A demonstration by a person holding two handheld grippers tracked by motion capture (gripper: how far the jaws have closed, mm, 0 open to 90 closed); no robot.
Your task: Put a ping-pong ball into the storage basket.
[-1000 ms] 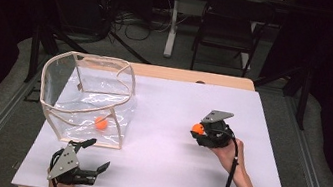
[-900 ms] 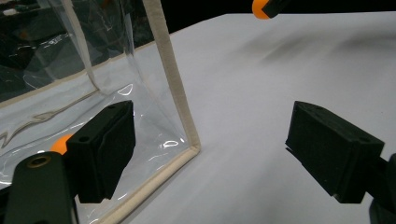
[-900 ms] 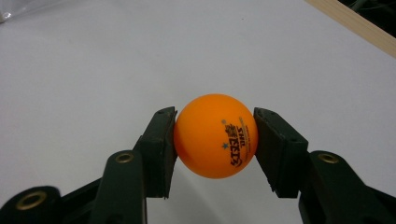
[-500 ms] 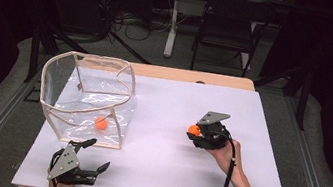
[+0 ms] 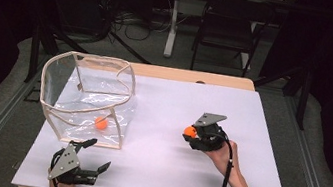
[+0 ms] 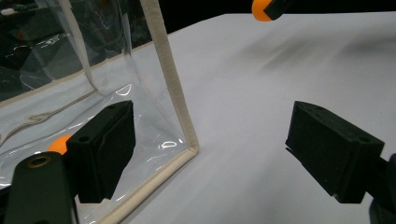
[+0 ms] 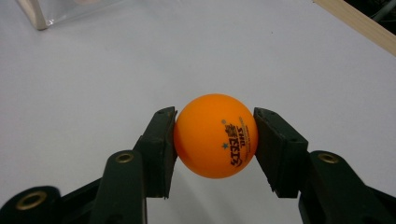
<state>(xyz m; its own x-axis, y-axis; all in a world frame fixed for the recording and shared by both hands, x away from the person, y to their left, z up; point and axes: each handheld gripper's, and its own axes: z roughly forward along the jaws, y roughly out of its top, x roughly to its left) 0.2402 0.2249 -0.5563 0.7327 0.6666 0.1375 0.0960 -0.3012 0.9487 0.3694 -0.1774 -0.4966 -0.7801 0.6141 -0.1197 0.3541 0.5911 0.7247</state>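
One orange ball [image 7: 215,136] clamped between right gripper [image 7: 215,140] jaws; left gripper [image 6: 210,154] jaws apart, apparently empty.

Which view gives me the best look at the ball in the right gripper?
The right gripper view: the held ball sits close up, clamped between the two jaws, printed logo readable. In the high view it is a small orange dot at the right gripper. The left gripper view catches only its lower part at the top edge.
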